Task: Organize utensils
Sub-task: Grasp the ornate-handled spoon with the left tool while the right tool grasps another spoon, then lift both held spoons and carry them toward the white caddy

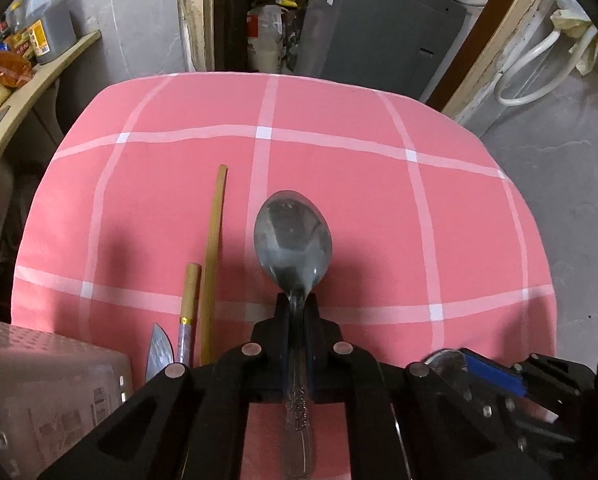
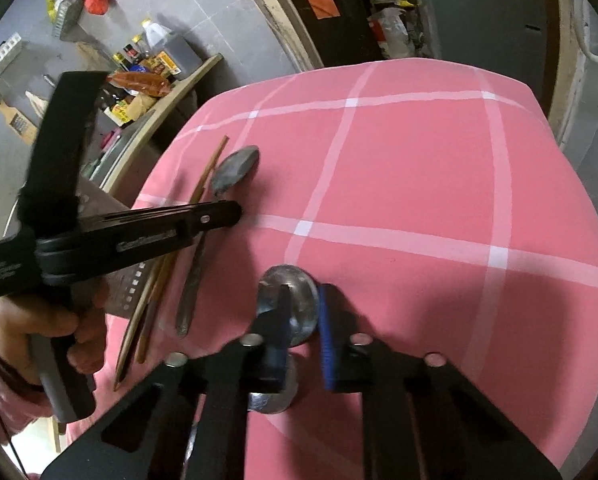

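1. Two views, left wrist first: left gripper (image 1: 297, 312) pinches a large metal spoon (image 1: 293, 236) at the neck, bowl lying forward on the pink checked tablecloth (image 1: 379, 208), likely for lifting. Beside it lie a bamboo chopstick (image 1: 215, 256), a wooden-handled tool (image 1: 190, 300) and a knife tip (image 1: 159, 350) (rest cut off). A perforated basket (image 1: 39, 392) sits left, contents unseen.
2. Right wrist: right gripper (image 2: 303, 320) straddles a second spoon (image 2: 295, 300); the blue pads look apart, yet read as closed (grip point hidden).
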Tool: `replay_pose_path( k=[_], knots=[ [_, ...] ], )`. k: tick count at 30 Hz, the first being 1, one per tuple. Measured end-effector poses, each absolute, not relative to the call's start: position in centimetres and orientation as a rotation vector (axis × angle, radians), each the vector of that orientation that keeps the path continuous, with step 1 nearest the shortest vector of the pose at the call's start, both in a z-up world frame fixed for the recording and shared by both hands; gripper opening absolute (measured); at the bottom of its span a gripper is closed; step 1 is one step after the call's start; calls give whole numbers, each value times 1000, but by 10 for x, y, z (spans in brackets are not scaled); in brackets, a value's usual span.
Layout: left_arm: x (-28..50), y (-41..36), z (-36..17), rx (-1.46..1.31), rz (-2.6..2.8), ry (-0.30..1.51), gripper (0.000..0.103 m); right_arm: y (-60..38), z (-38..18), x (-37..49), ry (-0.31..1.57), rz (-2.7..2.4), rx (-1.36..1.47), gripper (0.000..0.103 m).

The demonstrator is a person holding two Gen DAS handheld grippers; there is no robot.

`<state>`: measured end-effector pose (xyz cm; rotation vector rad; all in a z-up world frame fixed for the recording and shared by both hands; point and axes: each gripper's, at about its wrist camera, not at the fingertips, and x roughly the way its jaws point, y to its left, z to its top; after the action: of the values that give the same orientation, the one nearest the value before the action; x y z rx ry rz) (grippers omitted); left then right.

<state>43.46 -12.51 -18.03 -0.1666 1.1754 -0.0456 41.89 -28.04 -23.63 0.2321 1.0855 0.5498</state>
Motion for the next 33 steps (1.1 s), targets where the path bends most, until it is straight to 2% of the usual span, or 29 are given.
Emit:
replay_pose_path(
  k=[6, 10, 21, 27, 33],
  knots=[
    [412, -122, -165, -230, -116, 1116, 6, -294, -225, 407, 1045, 514, 265, 3],
    [392, -124, -144, -230, -171, 1029, 6, -305, -195, 385, 956, 458, 242, 3],
    [357, -105, -55, -240, -227, 786, 6, -312, -93, 348, 688, 329, 132, 3],
    [343, -70, 12, -261, -232, 657, 6, -293, -26, 338, 532, 309, 100, 3],
    [326, -23, 49, -256, -165, 530, 6, -250, 30, 331, 366, 334, 76, 3]
  ],
)
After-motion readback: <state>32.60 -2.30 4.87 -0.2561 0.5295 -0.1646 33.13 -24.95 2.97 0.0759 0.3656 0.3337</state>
